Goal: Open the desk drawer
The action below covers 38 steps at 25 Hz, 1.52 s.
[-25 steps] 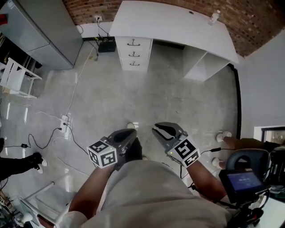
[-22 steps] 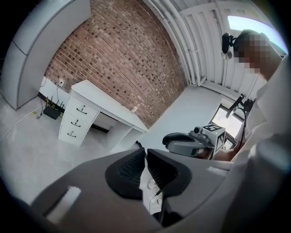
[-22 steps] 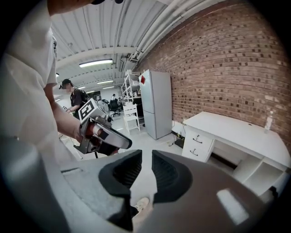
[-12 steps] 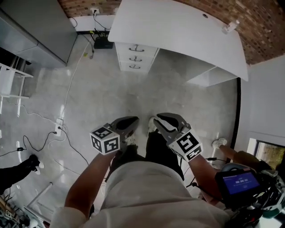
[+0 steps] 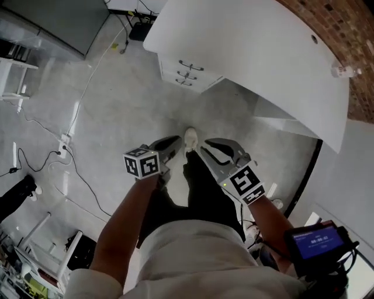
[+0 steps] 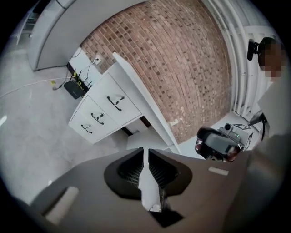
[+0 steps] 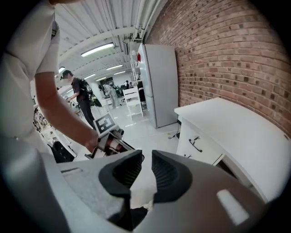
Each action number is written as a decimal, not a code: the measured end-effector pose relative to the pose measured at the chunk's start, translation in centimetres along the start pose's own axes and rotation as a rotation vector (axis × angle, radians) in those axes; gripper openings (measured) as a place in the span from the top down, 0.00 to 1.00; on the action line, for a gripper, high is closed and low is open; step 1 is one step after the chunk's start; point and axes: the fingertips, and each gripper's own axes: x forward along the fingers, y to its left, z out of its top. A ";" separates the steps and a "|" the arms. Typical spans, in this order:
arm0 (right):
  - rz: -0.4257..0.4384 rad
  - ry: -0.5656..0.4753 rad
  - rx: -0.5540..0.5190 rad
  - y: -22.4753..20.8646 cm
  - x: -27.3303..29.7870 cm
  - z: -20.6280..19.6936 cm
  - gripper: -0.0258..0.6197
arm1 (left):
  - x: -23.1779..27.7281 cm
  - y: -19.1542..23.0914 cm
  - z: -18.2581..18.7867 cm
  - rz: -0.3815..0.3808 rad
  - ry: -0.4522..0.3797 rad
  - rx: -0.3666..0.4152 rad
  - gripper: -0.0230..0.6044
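Floor [image 5: 117, 111]: grey; desk drawers [image 5: 188, 73] shut.
My left gripper [image 5: 175, 141]: jaws just opening, empty.
My right gripper [image 5: 205, 146]: jaws apart, empty.

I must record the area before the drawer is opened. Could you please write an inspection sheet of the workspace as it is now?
Surface: white desk, top bare except one small bottle by the brick wall.
Job's things: drawer unit under the desk, three drawers, all shut.
Clutter: nothing seen besides the bottle.
Grippers: left gripper jaws have just been opening, narrow gap, nothing between; right gripper open, empty; both short of the drawers.
Cables: power strip with leads on the floor; black box wired by the wall.
Surroundings: grey cabinet at the left.
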 end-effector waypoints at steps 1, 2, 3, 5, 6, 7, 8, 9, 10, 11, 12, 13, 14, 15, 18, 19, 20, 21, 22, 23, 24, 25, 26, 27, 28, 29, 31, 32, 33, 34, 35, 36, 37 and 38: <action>0.017 0.019 -0.011 -1.7 0.7 -0.5 0.87 | 1.8 1.5 0.3 0.011 -0.011 -0.020 0.90; 0.033 0.036 -0.018 -3.4 1.5 -1.1 0.87 | 3.7 3.0 0.6 0.018 -0.020 -0.039 0.90; 0.044 0.049 -0.024 -5.0 2.4 -1.7 0.87 | 5.5 4.6 0.9 0.022 -0.029 -0.057 0.90; 0.053 0.069 -0.031 -7.4 4.2 -2.3 0.87 | 8.1 7.7 1.8 0.022 -0.049 -0.088 0.90; 0.056 0.078 -0.035 -8.0 4.9 -2.2 0.87 | 8.8 9.1 2.3 0.022 -0.061 -0.105 0.90; 0.061 0.085 -0.043 -8.1 5.4 -1.8 0.87 | 9.3 10.3 2.9 0.026 -0.078 -0.128 0.89; 0.069 0.091 -0.054 -8.0 5.7 -1.4 0.87 | 9.5 11.3 3.3 0.032 -0.099 -0.157 0.88; 0.076 0.098 -0.068 -7.7 5.6 -1.1 0.87 | 9.8 12.1 3.6 0.038 -0.125 -0.192 0.88; 0.082 0.107 -0.085 -7.3 5.4 -0.9 0.87 | 10.1 12.8 3.9 0.043 -0.153 -0.225 0.88; 0.088 0.121 -0.105 -7.0 5.2 -0.8 0.87 | 10.6 13.4 4.3 0.045 -0.184 -0.253 0.87; 0.094 0.141 -0.128 -6.7 5.1 -0.9 0.87 | 11.2 13.8 4.8 0.034 -0.213 -0.281 0.87; 0.103 0.164 -0.150 -6.4 5.0 -1.0 0.87 | 11.9 14.1 5.2 0.012 -0.238 -0.309 0.87; 0.114 0.184 -0.165 -6.0 5.0 -1.1 0.87 | 12.6 14.4 5.5 -0.010 -0.259 -0.335 0.87; 0.125 0.198 -0.172 -5.7 5.1 -1.3 0.87 | 13.1 14.9 5.8 -0.025 -0.279 -0.356 0.87; 0.142 0.221 -0.185 -5.2 5.3 -1.6 0.87 | 14.6 16.3 6.8 -0.052 -0.318 -0.401 0.85; 0.142 0.225 -0.186 -5.2 5.2 -1.7 0.88 | 15.3 16.6 7.1 -0.061 -0.323 -0.411 0.84; 0.141 0.229 -0.185 -5.2 5.1 -1.8 0.87 | 15.9 16.9 7.5 -0.070 -0.328 -0.419 0.84; 0.141 0.234 -0.182 -5.2 4.9 -1.9 0.87 | 16.4 17.1 7.9 -0.079 -0.335 -0.429 0.84; 0.140 0.240 -0.178 -5.3 4.7 -2.1 0.87 | 16.9 17.4 8.3 -0.088 -0.344 -0.440 0.84; 0.139 0.246 -0.174 -5.3 4.5 -2.3 0.87 | 17.5 17.7 8.9 -0.098 -0.355 -0.453 0.83; 0.140 0.254 -0.168 -5.3 4.3 -2.5 0.87 | 17.9 18.0 9.5 -0.106 -0.366 -0.465 0.83; 0.141 0.264 -0.161 -5.3 4.2 -2.7 0.87 | 18.3 18.3 10.1 -0.111 -0.378 -0.476 0.82; 0.143 0.277 -0.155 -5.3 4.1 -3.0 0.87 | 18.7 18.7 10.6 -0.111 -0.389 -0.485 0.82; 0.145 0.289 -0.150 -5.2 4.0 -3.2 0.88 | 19.0 19.2 11.1 -0.108 -0.400 -0.493 0.83; 0.146 0.298 -0.146 -5.2 4.0 -3.4 0.87 | 19.3 19.7 11.6 -0.104 -0.412 -0.502 0.82; 0.147 0.305 -0.143 -5.1 3.9 -3.5 0.87 | 19.5 20.2 12.1 -0.101 -0.425 -0.512 0.83; 0.147 0.313 -0.135 -5.1 3.8 -3.7 0.87 | 19.9 21.2 12.9 -0.097 -0.449 -0.529 0.82; 0.147 0.313 -0.126 -5.1 3.8 -3.7 0.88 | 20.1 21.5 13.2 -0.098 -0.457 -0.537 0.82; 0.147 0.311 -0.113 -5.1 3.8 -3.8 0.88 | 20.2 21.6 13.3 -0.102 -0.462 -0.542 0.82; 0.147 0.309 -0.100 -5.1 3.7 -3.9 0.87 | 20.2 21.7 13.3 -0.107 -0.467 -0.548 0.82; 0.147 0.310 -0.091 -5.2 3.6 -3.9 0.87 | 20.1 21.8 13.2 -0.113 -0.474 -0.555 0.87; 0.146 0.312 -0.087 -5.2 3.6 -3.9 0.88 | 20.0 22.0 13.0 -0.118 -0.484 -0.565 0.86; 0.145 0.314 -0.085 -5.2 3.5 -4.0 0.87 | 19.9 22.2 12.8 -0.121 -0.496 -0.575 0.79; 0.145 0.317 -0.083 -5.2 3.5 -4.0 0.87 | 19.8 22.4 12.7 -0.125 -0.506 -0.581 0.79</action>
